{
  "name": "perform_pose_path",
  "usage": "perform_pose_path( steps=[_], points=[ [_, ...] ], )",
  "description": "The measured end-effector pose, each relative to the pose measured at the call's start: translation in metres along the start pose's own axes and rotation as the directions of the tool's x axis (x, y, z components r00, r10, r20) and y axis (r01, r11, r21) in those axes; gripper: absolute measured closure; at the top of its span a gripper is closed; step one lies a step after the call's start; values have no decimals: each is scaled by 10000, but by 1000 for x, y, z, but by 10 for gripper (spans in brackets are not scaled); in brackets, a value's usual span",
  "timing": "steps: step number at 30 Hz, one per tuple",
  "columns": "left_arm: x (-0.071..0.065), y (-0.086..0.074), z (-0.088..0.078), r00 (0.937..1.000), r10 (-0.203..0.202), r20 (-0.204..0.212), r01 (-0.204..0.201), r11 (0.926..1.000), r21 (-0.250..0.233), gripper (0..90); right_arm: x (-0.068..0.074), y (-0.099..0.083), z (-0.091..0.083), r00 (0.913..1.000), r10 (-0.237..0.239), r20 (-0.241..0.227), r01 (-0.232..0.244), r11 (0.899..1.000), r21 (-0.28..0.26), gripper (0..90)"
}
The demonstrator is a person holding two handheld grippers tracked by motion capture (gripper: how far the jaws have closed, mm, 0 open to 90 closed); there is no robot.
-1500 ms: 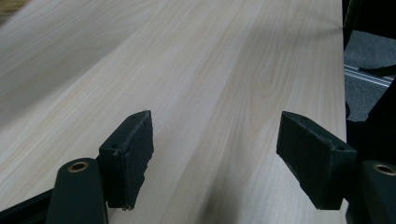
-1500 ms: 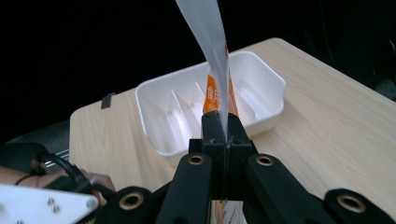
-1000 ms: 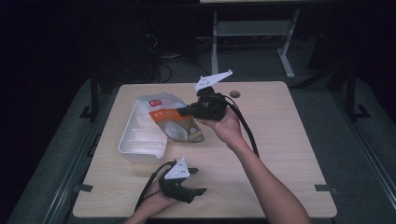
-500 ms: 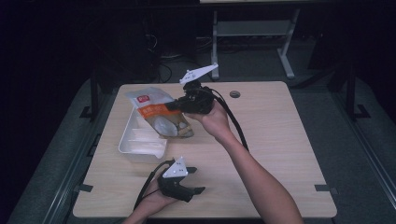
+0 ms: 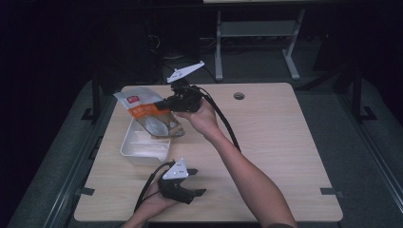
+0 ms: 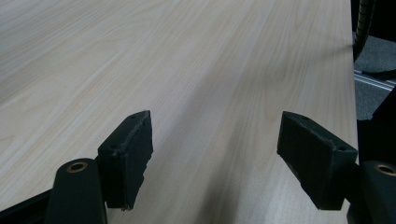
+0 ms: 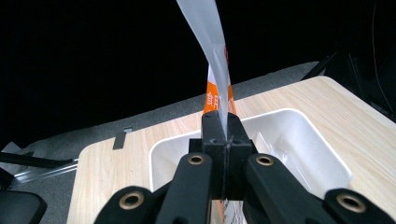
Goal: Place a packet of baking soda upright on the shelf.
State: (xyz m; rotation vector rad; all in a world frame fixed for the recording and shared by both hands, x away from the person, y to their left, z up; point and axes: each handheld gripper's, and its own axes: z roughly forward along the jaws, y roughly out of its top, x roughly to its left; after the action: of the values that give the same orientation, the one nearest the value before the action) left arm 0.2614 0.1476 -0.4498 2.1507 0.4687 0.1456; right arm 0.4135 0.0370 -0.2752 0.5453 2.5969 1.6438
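Note:
A snack bag (image 5: 147, 111), white and orange with a clear window, hangs tilted over a white tray (image 5: 138, 147) at the table's left. My right gripper (image 5: 166, 103) is shut on the bag's edge and holds it off the table. In the right gripper view the jaws pinch the bag (image 7: 218, 74) edge-on, and the white tray (image 7: 299, 135) lies just beyond and below. My left gripper (image 5: 197, 182) rests on the table near the front edge, jaws wide apart. In the left gripper view my left gripper (image 6: 215, 154) has nothing but bare wood between its pads.
The wooden table (image 5: 285, 142) has a round cable hole (image 5: 239, 96) at its back edge. Dark floor surrounds it, with a metal frame (image 5: 256, 33) behind. A black cable (image 5: 228, 128) trails from my right gripper along the forearm.
My right gripper has carried the bag leftward, from the tray's right side to above the tray. The left gripper has stayed put.

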Motion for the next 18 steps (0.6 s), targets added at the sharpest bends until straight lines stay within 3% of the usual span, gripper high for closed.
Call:
perform_pose_path(
  steps=[18],
  points=[
    [5,-2,-3,10000,-46,-63,46,10000,85,263,-6,0,45,9997,137,-202,-140,9998,-124,900]
  ],
)
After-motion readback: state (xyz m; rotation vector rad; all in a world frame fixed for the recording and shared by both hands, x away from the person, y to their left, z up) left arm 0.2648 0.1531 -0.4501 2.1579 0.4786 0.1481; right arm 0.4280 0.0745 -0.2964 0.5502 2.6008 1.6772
